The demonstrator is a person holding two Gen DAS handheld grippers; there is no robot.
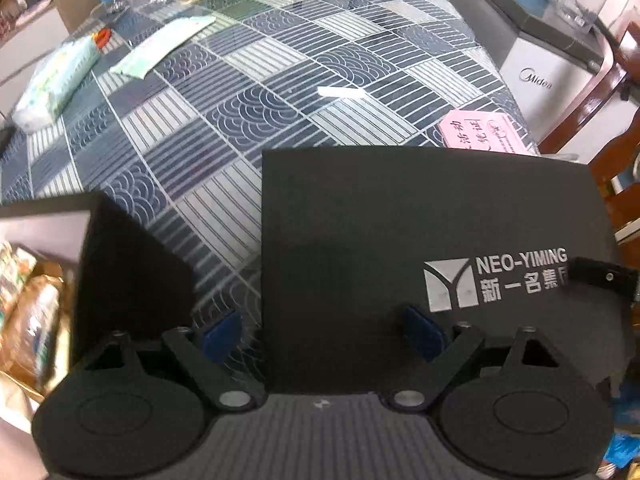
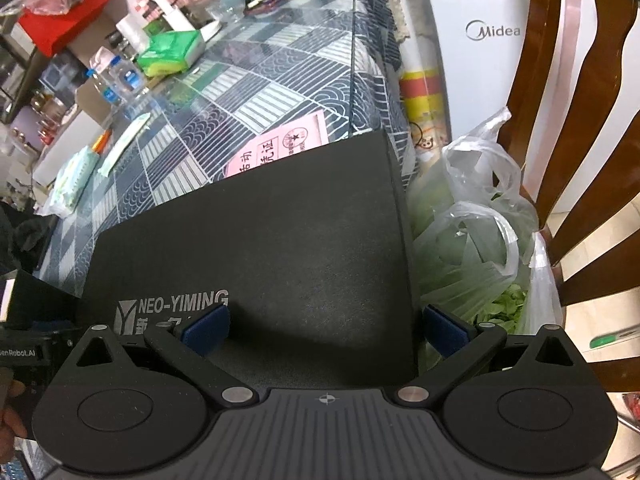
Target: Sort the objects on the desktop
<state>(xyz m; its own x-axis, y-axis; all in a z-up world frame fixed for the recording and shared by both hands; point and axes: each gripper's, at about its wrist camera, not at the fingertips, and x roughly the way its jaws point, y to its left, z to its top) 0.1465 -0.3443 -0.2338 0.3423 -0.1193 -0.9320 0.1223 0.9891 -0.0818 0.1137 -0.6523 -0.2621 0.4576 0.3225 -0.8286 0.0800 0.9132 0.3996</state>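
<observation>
Both tongs gape wide. The left gripper straddles the left edge of the black box — the right gripper straddles its right edge. A pink slip lies just beyond, on the patterned table.

My left wrist camera sits low and close over the near table edge, looking along its fingers across the patterned tabletop toward the far clutter. My right wrist camera sits just as close further right, angled up and leftward. Both share the black box, the pink card and the Midea appliance.
</observation>
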